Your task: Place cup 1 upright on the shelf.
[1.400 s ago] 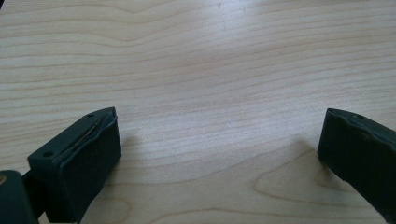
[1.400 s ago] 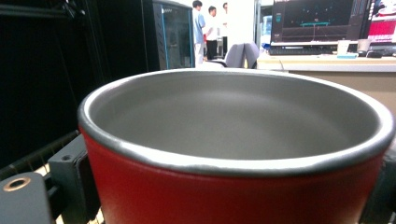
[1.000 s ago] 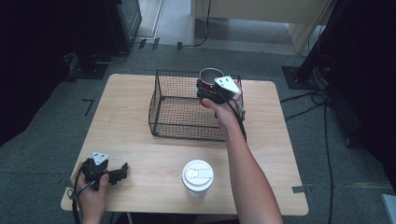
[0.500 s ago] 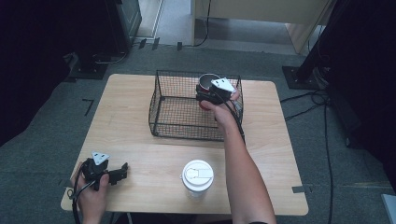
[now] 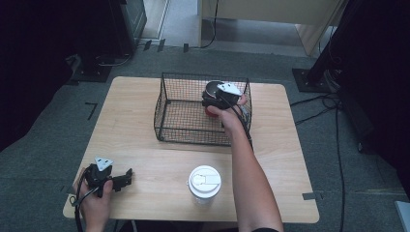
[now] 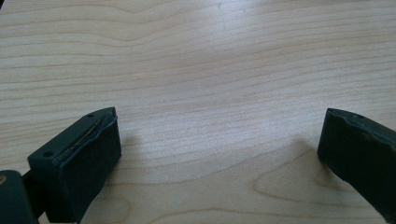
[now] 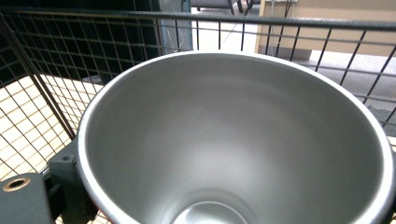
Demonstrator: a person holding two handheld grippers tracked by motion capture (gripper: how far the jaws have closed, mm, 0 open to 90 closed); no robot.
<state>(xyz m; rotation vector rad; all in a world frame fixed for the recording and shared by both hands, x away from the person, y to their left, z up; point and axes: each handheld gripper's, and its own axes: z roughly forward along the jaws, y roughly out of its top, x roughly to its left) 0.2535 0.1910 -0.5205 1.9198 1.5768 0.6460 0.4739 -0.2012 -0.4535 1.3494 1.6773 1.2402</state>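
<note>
The right gripper (image 5: 218, 98), clamped on the metal cup (image 7: 233, 140), had sunk into the wire basket (image 5: 169, 104), release seemingly near; the left gripper (image 5: 126, 175) rested spread on the table (image 5: 145, 150).

The light wood-grain tabletop (image 5: 145, 111) carries a black wire-mesh basket (image 5: 181, 116) toward its far edge. Inside, a silver-lined metal cup (image 7: 233, 140) shows red low outside. Near the front edge stands a white lidded paper cup (image 5: 204, 182).

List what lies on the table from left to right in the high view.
left gripper → wire basket → white lidded cup → metal cup held by the right gripper inside the basket.
</note>
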